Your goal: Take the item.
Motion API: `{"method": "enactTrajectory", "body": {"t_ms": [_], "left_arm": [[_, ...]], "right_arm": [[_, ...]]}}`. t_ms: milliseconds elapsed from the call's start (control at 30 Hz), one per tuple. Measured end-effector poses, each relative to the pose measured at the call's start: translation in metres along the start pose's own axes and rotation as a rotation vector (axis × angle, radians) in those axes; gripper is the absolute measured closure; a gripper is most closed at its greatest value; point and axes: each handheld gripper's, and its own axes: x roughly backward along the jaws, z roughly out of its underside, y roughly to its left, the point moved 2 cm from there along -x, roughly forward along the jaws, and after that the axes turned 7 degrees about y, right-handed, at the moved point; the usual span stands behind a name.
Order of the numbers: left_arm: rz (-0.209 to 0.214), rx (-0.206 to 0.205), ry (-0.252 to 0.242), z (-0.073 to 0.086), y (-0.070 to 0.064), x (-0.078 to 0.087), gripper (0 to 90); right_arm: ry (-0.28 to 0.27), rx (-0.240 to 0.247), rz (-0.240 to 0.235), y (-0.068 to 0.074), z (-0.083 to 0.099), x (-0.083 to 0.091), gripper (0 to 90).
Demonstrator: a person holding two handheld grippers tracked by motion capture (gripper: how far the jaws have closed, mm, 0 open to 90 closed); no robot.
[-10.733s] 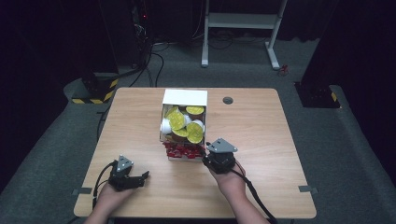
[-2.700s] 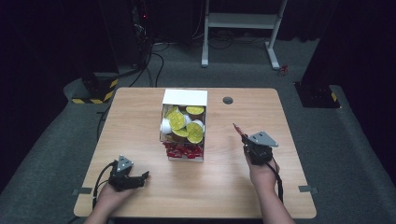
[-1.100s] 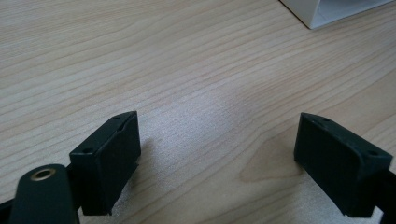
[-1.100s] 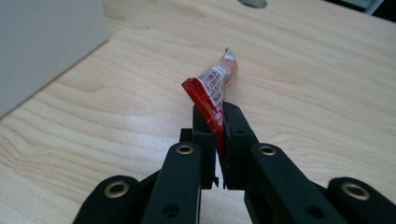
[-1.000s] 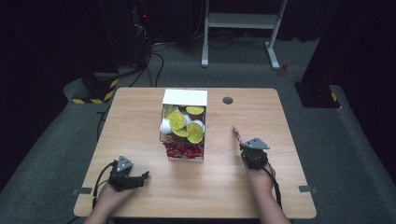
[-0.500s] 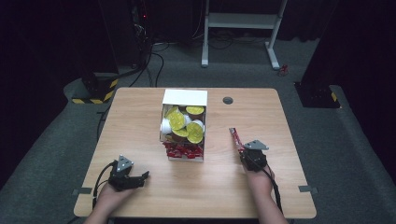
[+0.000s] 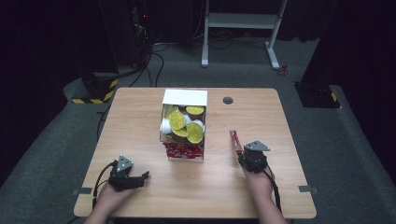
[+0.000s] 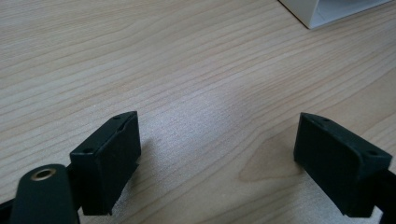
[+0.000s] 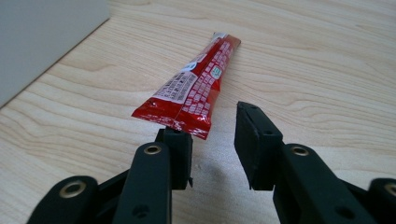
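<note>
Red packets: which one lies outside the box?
The lone red packet lying flat on the table, just ahead of the right claw; the others are piled inside the white box.

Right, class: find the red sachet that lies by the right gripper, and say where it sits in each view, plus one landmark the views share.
High view: the red sachet lies on the table, right of the white box, just ahead of the right gripper.
Right gripper view: centre, its near end over the left jaw, jaws open.
Left gripper view: not in it.
Shared landmark: the white box, a corner at top right in the left gripper view, a wall at top left in the right gripper view.

right gripper | by red packet | box well apart
</note>
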Motion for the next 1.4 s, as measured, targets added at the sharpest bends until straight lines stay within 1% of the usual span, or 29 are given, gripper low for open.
{"method": "enactTrajectory", "body": {"t_ms": [33, 100, 133, 167, 267, 333, 433, 500, 533, 567, 600, 667, 700, 733, 833, 900, 1033, 1133, 1233, 1300, 1400], "left_arm": [[0.002, 0.004, -0.001, 0.000, 0.000, 0.000, 15.2], [0.000, 0.000, 0.000, 0.000, 0.000, 0.000, 15.2], [0.002, 0.004, 0.000, 0.000, 0.000, 0.000, 15.2], [0.002, 0.003, 0.000, 0.000, 0.000, 0.000, 15.2], [0.000, 0.002, 0.000, 0.000, 0.000, 0.000, 15.2], [0.000, 0.003, -0.001, 0.000, 0.000, 0.000, 15.2], [-0.001, 0.002, 0.000, 0.000, 0.000, 0.000, 15.3], [-0.001, 0.003, 0.000, 0.000, 0.000, 0.000, 15.3], [-0.001, 0.003, 0.000, 0.000, 0.000, 0.000, 15.3], [-0.001, 0.003, 0.000, 0.000, 0.000, 0.000, 15.2], [0.000, 0.003, 0.000, 0.000, 0.000, 0.000, 15.2], [0.001, 0.003, -0.001, 0.000, 0.000, 0.000, 15.2], [0.001, 0.003, 0.000, 0.000, 0.000, 0.000, 15.2], [0.000, 0.003, -0.001, 0.000, 0.000, 0.000, 15.2], [0.000, 0.002, 0.000, 0.000, 0.000, 0.000, 15.3], [0.001, 0.003, -0.001, 0.000, 0.000, 0.000, 15.3], [-0.001, 0.005, 0.001, 0.000, -0.001, 0.000, 15.3], [-0.002, 0.004, 0.001, 0.000, -0.001, 0.000, 15.3], [-0.002, 0.004, 0.001, 0.000, -0.001, 0.000, 15.3], [-0.002, 0.005, 0.001, 0.000, -0.001, 0.000, 15.4], [-0.002, 0.005, 0.001, 0.000, -0.001, 0.000, 15.3]], "right_arm": [[-0.002, -0.010, -0.002, 0.000, 0.001, 0.003, 65.7], [-0.012, -0.001, 0.001, 0.000, 0.002, 0.005, 65.2], [-0.009, -0.013, 0.001, 0.000, 0.002, 0.007, 64.7], [-0.015, -0.003, 0.002, -0.001, 0.003, 0.008, 64.5], [-0.019, -0.015, -0.001, -0.002, 0.004, 0.012, 63.4], [-0.026, -0.011, 0.000, -0.003, 0.005, 0.015, 62.4], [-0.034, -0.017, -0.001, -0.003, 0.007, 0.021, 60.9], [-0.030, -0.012, 0.007, -0.005, 0.010, 0.023, 59.3], [-0.019, -0.018, 0.015, -0.005, 0.011, 0.024, 59.1], [-0.006, -0.014, 0.029, -0.007, 0.013, 0.024, 58.9], [0.018, -0.017, 0.031, -0.010, 0.015, 0.024, 58.1], [0.087, -0.041, 0.005, -0.017, 0.020, 0.020, 55.2], [0.093, -0.047, 0.008, -0.019, 0.022, 0.021, 55.3], [0.076, -0.042, 0.012, -0.021, 0.025, 0.024, 55.3], [0.042, -0.064, 0.008, -0.026, 0.034, 0.036, 54.5], [0.035, -0.084, 0.007, -0.030, 0.042, 0.043, 54.2], [0.011, -0.102, 0.016, -0.038, 0.053, 0.058, 53.9], [0.006, -0.110, 0.021, -0.043, 0.061, 0.066, 53.3], [0.014, -0.119, 0.027, -0.048, 0.071, 0.070, 52.8], [0.018, -0.125, 0.034, -0.053, 0.077, 0.069, 51.0], [0.049, -0.139, 0.044, -0.061, 0.085, 0.065, 45.2]]}}
